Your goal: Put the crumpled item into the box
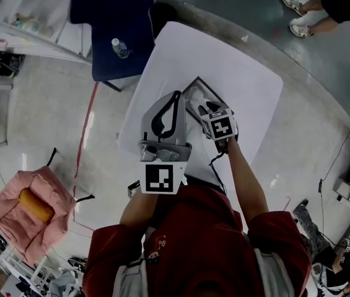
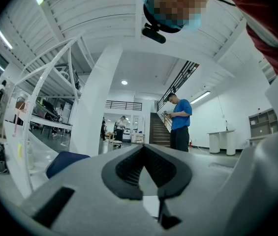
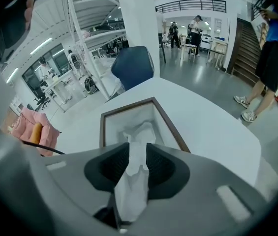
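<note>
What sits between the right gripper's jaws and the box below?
The crumpled white tissue, clamped in the right gripper, with its tip over the open box; the right gripper view shows it.

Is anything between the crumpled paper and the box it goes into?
Nothing visible does. The right gripper holds the crumpled paper right over the box, which is open, and what shows of its inside is bare.

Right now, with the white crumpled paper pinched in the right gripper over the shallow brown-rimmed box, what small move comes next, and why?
Probably lower the right gripper a little toward the shallow brown-rimmed box. Its jaws are shut on the white crumpled paper, whose free end hangs above the box's white inside, so a closer drop seems safer.
</note>
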Tool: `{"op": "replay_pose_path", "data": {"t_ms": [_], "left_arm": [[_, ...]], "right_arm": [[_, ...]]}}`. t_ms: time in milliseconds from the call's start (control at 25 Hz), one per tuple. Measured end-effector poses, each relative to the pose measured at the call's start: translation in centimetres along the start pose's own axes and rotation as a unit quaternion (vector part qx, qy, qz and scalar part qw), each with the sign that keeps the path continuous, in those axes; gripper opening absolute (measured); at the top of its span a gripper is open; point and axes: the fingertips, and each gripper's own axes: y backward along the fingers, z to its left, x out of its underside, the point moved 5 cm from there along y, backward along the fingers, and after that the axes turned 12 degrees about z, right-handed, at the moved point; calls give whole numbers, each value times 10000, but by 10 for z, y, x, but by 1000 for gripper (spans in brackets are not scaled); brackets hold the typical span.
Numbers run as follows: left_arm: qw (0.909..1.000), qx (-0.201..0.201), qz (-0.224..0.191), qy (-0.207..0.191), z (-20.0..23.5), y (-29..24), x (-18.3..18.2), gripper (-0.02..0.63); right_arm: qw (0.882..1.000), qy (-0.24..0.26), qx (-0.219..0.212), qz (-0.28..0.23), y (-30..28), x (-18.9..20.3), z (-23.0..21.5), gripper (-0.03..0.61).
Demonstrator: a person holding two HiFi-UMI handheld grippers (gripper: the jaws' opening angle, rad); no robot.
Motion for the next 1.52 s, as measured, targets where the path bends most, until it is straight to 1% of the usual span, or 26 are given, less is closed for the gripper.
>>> {"op": "replay_pose_path", "data": {"t_ms": [200, 320, 600, 920, 1000, 1120, 1200, 1400, 1520], "left_arm": [[9999, -44, -116, -17, -16, 11, -9, 3], [9998, -53, -126, -133, -27, 19, -13, 3], [9994, -188, -202, -212, -50, 37, -27, 3], [9988, -253, -216, -371, -78, 56, -30, 3], [9986, -270, -231, -382, -85, 58, -33, 3], [9985, -294, -239, -383, -94, 62, -34, 3], [9985, -306, -266, -368, -99, 65, -33, 3], [9982, -397, -325, -317, -109, 74, -33, 3], [9981, -401, -365, -280, -116, 78, -34, 3]], "right_arm": [[9998, -65, -40, -163, 16, 12, 2, 110], [9995, -74, -67, -288, 29, 19, 3, 110], [9971, 89, -180, -739, 65, 26, 16, 115], [9914, 161, -199, -1281, 108, 37, 24, 117], [9882, 128, -132, -1519, 124, 40, 21, 117], [9803, 38, 19, -1974, 149, 43, 17, 117], [9752, 0, 31, -2212, 165, 45, 18, 117], [9647, 242, 66, -2620, 203, 50, 26, 117], [9554, 266, 94, -2939, 227, 51, 28, 117]]}}
